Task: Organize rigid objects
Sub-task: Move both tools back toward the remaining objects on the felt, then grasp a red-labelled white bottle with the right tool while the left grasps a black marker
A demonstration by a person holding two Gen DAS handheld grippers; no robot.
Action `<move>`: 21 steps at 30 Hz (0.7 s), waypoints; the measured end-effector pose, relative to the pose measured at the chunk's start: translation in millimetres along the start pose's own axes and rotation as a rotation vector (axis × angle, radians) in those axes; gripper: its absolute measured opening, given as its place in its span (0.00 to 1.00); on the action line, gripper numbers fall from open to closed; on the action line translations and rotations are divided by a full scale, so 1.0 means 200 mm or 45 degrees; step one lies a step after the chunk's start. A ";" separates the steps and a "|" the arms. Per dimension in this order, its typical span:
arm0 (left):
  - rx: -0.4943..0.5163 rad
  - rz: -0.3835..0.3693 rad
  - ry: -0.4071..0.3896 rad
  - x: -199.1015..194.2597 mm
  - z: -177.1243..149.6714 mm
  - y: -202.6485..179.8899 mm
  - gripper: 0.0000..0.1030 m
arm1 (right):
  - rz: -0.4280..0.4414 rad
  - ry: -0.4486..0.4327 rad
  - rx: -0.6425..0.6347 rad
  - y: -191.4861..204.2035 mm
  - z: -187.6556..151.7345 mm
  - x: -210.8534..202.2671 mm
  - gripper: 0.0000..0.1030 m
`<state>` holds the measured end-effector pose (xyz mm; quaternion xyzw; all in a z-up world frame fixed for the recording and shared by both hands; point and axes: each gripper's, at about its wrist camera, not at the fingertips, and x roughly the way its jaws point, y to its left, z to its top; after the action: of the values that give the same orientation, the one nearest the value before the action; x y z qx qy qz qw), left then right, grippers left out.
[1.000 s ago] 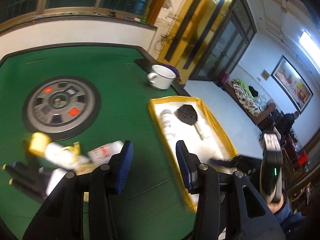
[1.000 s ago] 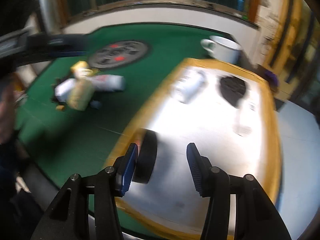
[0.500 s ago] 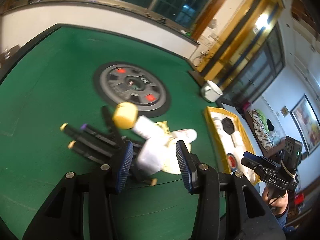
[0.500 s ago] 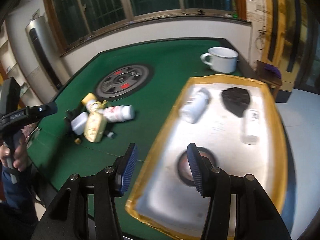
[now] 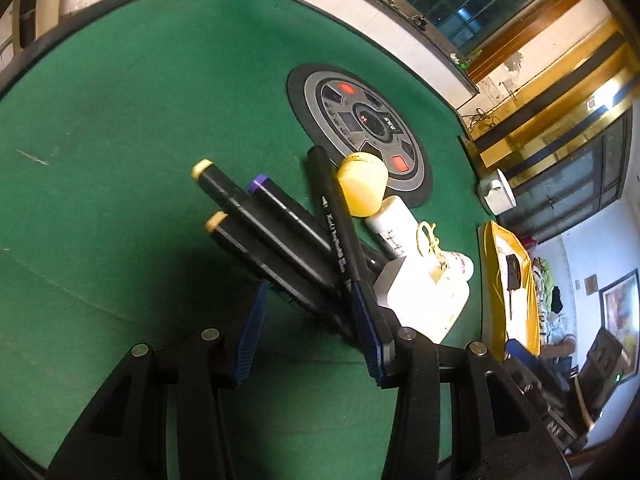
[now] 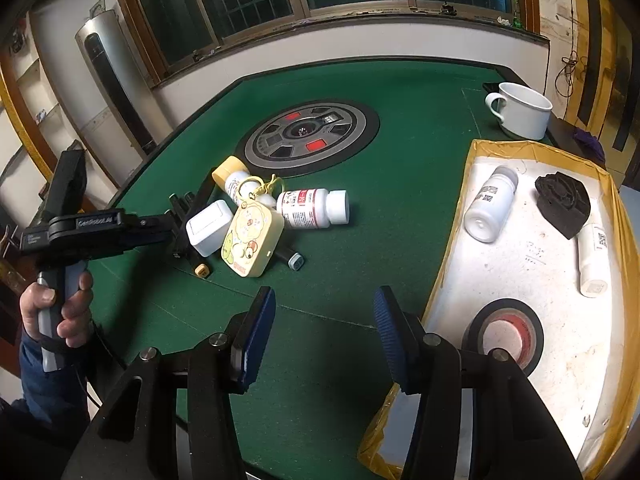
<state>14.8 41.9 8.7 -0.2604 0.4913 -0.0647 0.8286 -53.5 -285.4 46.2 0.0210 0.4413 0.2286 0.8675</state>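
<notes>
Several black markers point(image 5: 280, 232) with yellow and purple caps lie on the green table, their near ends between the fingers of my open left gripper point(image 5: 308, 332). Whether the pads touch them I cannot tell. Beside them sit a yellow-capped bottle point(image 5: 362, 184) and a white box point(image 5: 416, 292). The right wrist view shows the same pile: a red-labelled pill bottle point(image 6: 312, 208), a yellow keychain case point(image 6: 250, 240) and the left gripper point(image 6: 170, 226) at the markers point(image 6: 188, 240). My right gripper point(image 6: 324, 332) hangs open over the felt beside the yellow-rimmed tray point(image 6: 452, 240), nothing between its fingers.
The tray holds a white bottle point(image 6: 490, 208), a black lump point(image 6: 562, 204), a white tube point(image 6: 594, 260) and a black tape roll point(image 6: 504, 332). A white mug point(image 6: 520, 110) stands behind it. A round control panel point(image 6: 308, 136) sits mid-table. A hand point(image 6: 56, 304) grips the left tool.
My left gripper swung from the tray to the pile, rolled and sank until the markers lay between its fingers. The right gripper drew back left off the tray; the tape roll now lies flat.
</notes>
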 end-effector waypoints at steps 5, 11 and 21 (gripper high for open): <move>0.136 0.180 -0.015 0.05 0.00 -0.08 0.41 | 0.001 0.010 -0.009 0.01 0.00 0.00 0.45; 0.343 0.357 0.014 0.02 -0.04 -0.07 0.38 | 0.026 0.063 -0.001 -0.01 0.08 0.01 0.45; 0.338 0.395 -0.037 -0.09 -0.08 0.07 0.38 | 0.022 0.251 0.019 0.01 0.49 0.35 0.45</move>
<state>-10.6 54.1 10.0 -0.0710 0.5007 0.0035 0.8627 58.0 -238.1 53.7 0.0086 0.5262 0.2339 0.8175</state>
